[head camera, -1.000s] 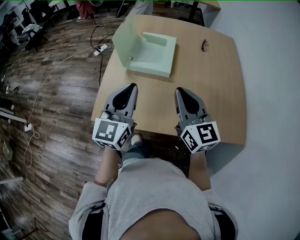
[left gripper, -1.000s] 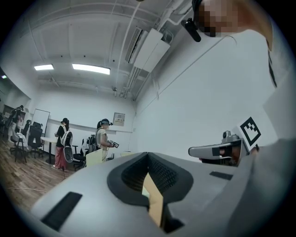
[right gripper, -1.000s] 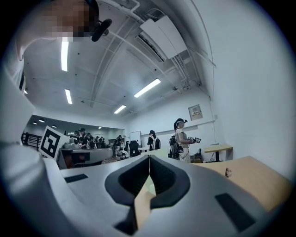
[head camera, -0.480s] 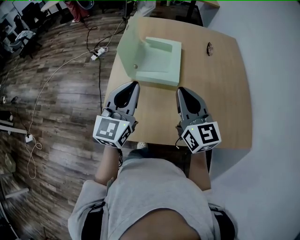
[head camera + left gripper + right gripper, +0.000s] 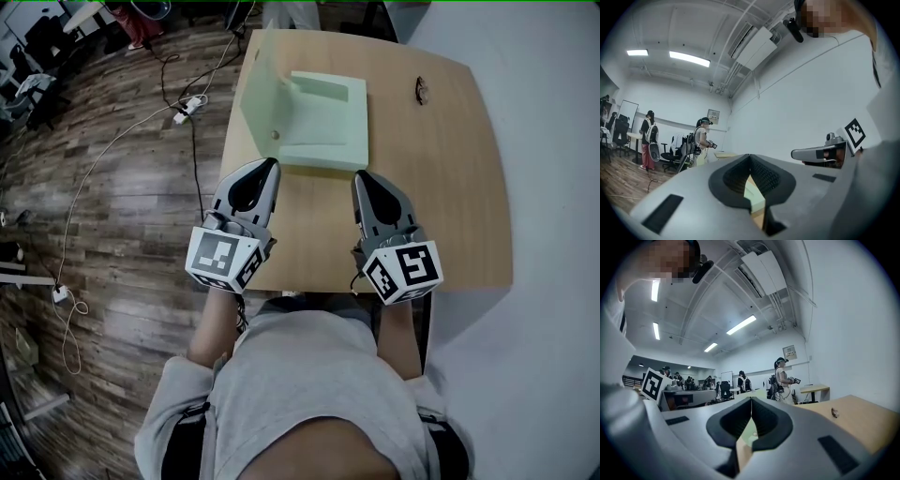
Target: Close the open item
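A white power strip point(image 5: 181, 114) with its trailing cable lies on the wood-plank floor point(image 5: 103, 216), well to the left of the green box point(image 5: 330, 127). That box is the open item. It sits on the wooden table point(image 5: 441, 206), and its lid point(image 5: 265, 92) stands upright along its left side (a small round dot shows low on the lid's inner face).

On the near side of the box, toward its left corner, the left gripper point(image 5: 269, 165) points at the foot of the lid. Its tip is just short of the box, and no view settles whether it touches. In the left gripper view the left gripper point(image 5: 750, 156) has its two jaws pressed together at the tips. Nothing is held between them. A sliver of the box point(image 5: 753, 193) shows through the gap lower down.

Near the box's right corner, also on the near side, the right gripper point(image 5: 360, 177) points the same way and lies beside the left one. Its jaws are likewise closed tip to tip on nothing, as the right gripper view shows point(image 5: 751, 400). The pale green of the box point(image 5: 750, 433) is visible beyond them.

Right of the box and apart from it, a small dark object point(image 5: 421, 90) rests on the table, too small to identify. In both gripper views, people stand in the room beyond the box.
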{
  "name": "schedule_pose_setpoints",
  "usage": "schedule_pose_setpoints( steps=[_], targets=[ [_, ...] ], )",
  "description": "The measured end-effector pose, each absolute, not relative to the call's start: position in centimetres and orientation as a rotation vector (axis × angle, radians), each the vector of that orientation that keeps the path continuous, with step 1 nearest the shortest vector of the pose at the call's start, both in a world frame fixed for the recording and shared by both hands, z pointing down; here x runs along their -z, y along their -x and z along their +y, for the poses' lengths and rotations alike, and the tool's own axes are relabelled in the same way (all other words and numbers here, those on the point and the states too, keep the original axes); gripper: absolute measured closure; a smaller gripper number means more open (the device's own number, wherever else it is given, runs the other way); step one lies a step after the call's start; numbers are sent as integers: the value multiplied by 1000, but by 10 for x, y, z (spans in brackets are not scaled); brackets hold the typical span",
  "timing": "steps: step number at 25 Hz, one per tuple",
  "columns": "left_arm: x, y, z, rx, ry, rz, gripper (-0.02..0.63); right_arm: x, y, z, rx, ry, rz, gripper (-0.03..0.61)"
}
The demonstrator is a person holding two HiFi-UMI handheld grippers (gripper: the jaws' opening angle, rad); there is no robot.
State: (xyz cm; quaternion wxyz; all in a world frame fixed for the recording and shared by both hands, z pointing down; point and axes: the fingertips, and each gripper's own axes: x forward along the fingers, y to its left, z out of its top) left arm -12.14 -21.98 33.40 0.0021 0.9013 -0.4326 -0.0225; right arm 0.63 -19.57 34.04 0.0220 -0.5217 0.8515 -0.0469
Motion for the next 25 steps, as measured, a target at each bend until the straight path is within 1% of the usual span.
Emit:
schedule_pose_setpoints(
  steps=[17, 25],
  targets=[
    [-332, 125, -243, 114, -2805, -1361, 597, -335, -5, -220, 128, 1622, 2676, 569],
    [-331, 132, -270, 113, -2723, -1503, 597, -330, -8, -249, 125, 1541, 2748, 569]
  ],
)
